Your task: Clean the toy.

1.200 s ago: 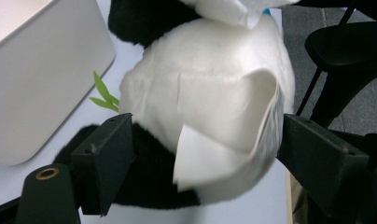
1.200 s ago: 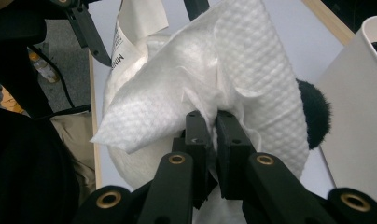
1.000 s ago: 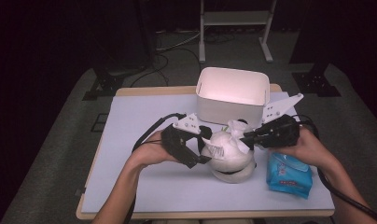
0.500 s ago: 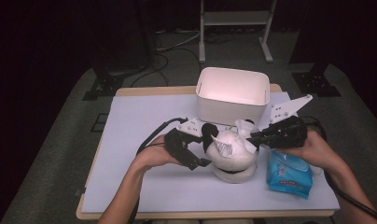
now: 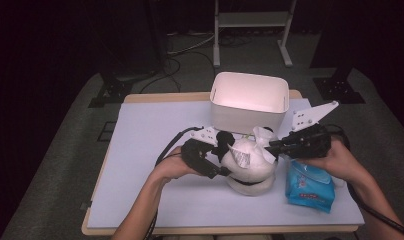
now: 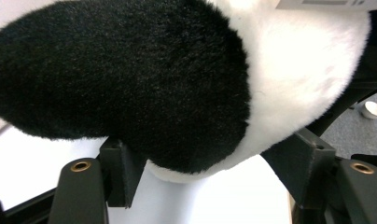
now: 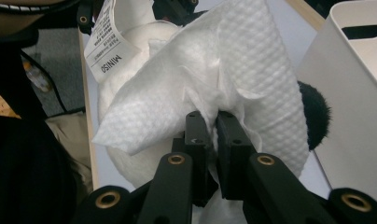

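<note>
A black-and-white plush toy lies on the pale table mat near the front. My left gripper comes at it from the left. Its jaws have just been closing, and in the left gripper view the pads press the toy's black and white fur from both sides. My right gripper is shut on a white textured wipe, held against the top of the toy. A printed label hangs from the toy.
A white plastic bin stands just behind the toy. A blue pack of wipes lies at the front right under the right hand. Bare mat stretches away on the left. Cables trail from both grippers.
The left gripper has sunk and slid in against the toy, and its jaws have narrowed around the fur. The right gripper has stayed in place with the wipe.
</note>
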